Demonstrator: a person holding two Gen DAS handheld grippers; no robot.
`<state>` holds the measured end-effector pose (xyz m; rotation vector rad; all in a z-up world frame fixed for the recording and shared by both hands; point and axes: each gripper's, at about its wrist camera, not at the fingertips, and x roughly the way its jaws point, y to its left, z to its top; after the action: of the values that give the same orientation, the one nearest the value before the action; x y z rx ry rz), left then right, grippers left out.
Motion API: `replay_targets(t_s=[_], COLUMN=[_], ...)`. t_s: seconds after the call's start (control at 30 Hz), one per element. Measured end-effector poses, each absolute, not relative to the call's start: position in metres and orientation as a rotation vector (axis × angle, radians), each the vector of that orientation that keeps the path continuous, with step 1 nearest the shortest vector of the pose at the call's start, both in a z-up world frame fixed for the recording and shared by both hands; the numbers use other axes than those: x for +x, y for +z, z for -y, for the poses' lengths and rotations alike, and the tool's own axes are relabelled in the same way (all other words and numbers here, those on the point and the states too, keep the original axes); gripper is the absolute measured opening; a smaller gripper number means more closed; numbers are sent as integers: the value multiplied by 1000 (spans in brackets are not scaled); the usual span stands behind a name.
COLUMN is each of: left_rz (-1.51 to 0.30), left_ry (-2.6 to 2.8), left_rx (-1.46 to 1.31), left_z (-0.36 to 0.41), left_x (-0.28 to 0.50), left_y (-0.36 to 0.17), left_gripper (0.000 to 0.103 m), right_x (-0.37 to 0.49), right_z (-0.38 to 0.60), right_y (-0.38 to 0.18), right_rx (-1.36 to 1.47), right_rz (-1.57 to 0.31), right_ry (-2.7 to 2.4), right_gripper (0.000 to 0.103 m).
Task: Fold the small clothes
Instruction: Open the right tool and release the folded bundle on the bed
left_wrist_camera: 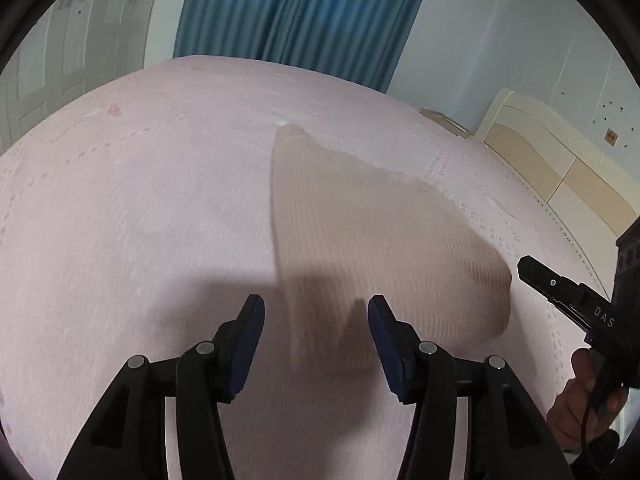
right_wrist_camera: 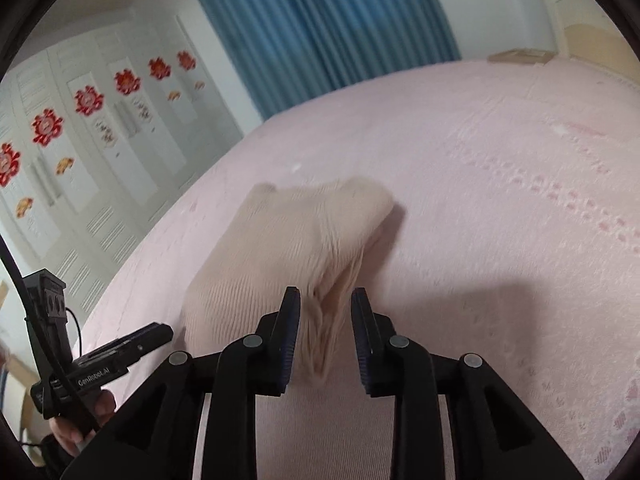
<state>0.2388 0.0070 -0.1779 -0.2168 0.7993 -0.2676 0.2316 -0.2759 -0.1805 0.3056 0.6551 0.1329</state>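
Observation:
A beige ribbed knit garment [left_wrist_camera: 360,220] lies on the pink bedspread [left_wrist_camera: 120,200], blurred and partly raised at its near end. My left gripper [left_wrist_camera: 316,308] is open; the cloth's near edge hangs between its fingers and no pad presses on it. In the right wrist view the garment [right_wrist_camera: 280,248] bunches into folds near my right gripper [right_wrist_camera: 326,300], which is open with the folds loose in the gap. The right gripper [left_wrist_camera: 560,292] also shows at the left view's right edge, held by a hand [left_wrist_camera: 580,400]. The left gripper [right_wrist_camera: 132,344] shows at the lower left of the right view.
The bedspread [right_wrist_camera: 500,200] spreads wide around the garment. A blue curtain [left_wrist_camera: 304,12] hangs behind the bed. A white wardrobe [right_wrist_camera: 100,140] with red flower stickers stands to the left, and a cream headboard [left_wrist_camera: 540,152] to the right.

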Motion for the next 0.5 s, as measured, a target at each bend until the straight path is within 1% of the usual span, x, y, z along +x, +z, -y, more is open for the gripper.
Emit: replay_targets(t_s=[0.17,0.3,0.4,0.5], left_rz=[-784,-783,-775,-794], left_ry=[-243,-234,-222,-221], left_rx=[-124,-75,-30,-47], left_z=[17,30,35,33], left_x=[269,277,278,281], left_y=[-172,-178,-180,-182], left_gripper=[52,52,57,62], right_x=[265,285,292,300], right_z=[264,258,255,258], right_y=[-167,-175,-200,-216], right_rx=[250,209,198,222], right_rz=[-677,-709,-760,-804], right_ry=[107,79,55,48], right_gripper=[27,27,26,26])
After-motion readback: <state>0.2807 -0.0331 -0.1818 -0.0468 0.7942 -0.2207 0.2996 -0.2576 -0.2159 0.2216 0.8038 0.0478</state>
